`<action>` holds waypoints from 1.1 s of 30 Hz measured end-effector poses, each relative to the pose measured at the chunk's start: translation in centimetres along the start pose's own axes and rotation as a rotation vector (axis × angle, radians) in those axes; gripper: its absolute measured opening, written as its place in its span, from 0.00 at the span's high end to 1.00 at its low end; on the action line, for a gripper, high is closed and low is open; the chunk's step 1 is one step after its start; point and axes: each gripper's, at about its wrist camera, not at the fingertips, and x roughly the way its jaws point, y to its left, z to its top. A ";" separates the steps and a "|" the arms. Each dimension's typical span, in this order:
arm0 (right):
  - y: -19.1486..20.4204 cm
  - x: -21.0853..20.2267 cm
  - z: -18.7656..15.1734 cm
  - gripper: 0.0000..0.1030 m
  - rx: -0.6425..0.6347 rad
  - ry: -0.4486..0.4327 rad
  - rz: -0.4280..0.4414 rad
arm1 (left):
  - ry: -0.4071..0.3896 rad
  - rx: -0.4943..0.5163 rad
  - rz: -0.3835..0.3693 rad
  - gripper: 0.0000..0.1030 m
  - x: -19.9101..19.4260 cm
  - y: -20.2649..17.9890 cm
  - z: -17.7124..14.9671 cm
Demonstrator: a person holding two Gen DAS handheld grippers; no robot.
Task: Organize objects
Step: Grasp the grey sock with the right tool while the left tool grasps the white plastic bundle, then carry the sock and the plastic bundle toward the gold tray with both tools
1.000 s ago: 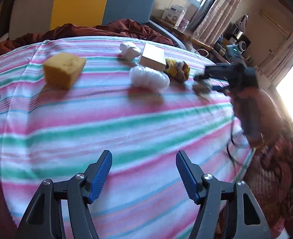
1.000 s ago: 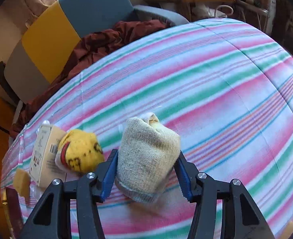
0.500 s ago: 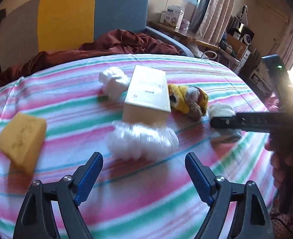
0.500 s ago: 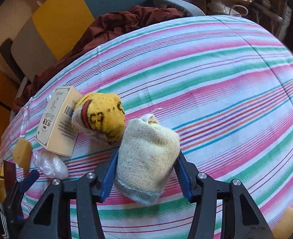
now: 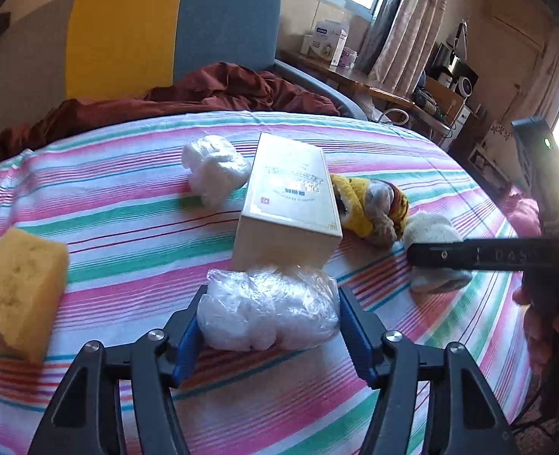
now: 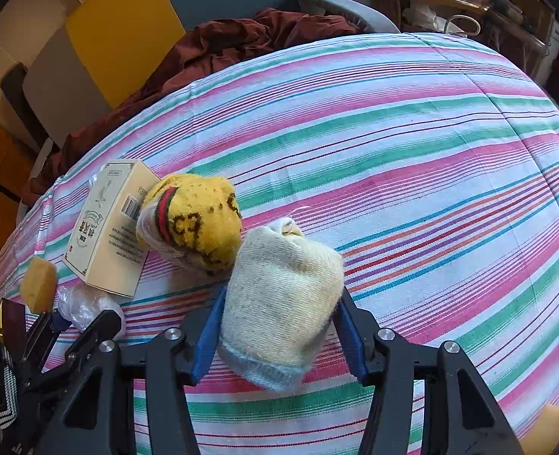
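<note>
**Operator:** Plastic bundle (image 5: 268, 309) now sits right between the pads of my left tool (image 5: 270, 326). A second ago that tool was over bare stripes, well short of it. I've come in across the bed, and its jaws have just been closing from wide, so both pads seem to touch the wrap.

**Observer:** Clamped, then?

**Operator:** Lightly, I'd judge; the bundle rests on the sheet, just in front of the cream box (image 5: 288, 204).

**Observer:** And the right?

**Operator:** My right tool (image 6: 279, 326) stays clamped on the cream sock (image 6: 283, 295), now lying against the yellow sock (image 6: 196, 223) beside the box. So the socks are grouped; the bundle looks next.

**Observer:** Surroundings?

**Operator:** Striped sheet (image 6: 412, 132) on a bed, soft and slightly rucked. Sponge (image 5: 19, 288) lies apart on the left, a second white bundle (image 5: 214, 167) behind the box. Beyond: maroon blanket (image 5: 203, 91), a yellow-and-blue chair (image 5: 173, 30), curtained windows, cluttered desk.
</note>
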 end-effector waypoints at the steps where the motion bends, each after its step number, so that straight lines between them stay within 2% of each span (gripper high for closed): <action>1: 0.1 0.0 0.0 0.46 -0.004 -0.002 -0.003 | -0.005 0.005 0.006 0.37 -0.2 0.0 -0.2; 14: 1.7 -1.5 -0.8 0.47 -0.061 -0.059 -0.070 | -0.071 0.016 0.021 0.37 -3.9 0.7 -2.9; 23: 5.0 -2.5 -3.0 0.47 -0.122 -0.094 -0.083 | -0.096 0.034 0.033 0.37 -5.7 0.7 -4.5; 27: 7.0 -2.5 -4.5 0.47 -0.166 -0.099 -0.063 | -0.115 0.038 0.032 0.37 -6.9 0.9 -5.5; 33: 10.3 -2.8 -6.6 0.47 -0.304 -0.138 -0.055 | -0.136 0.036 0.021 0.37 -9.2 1.4 -7.4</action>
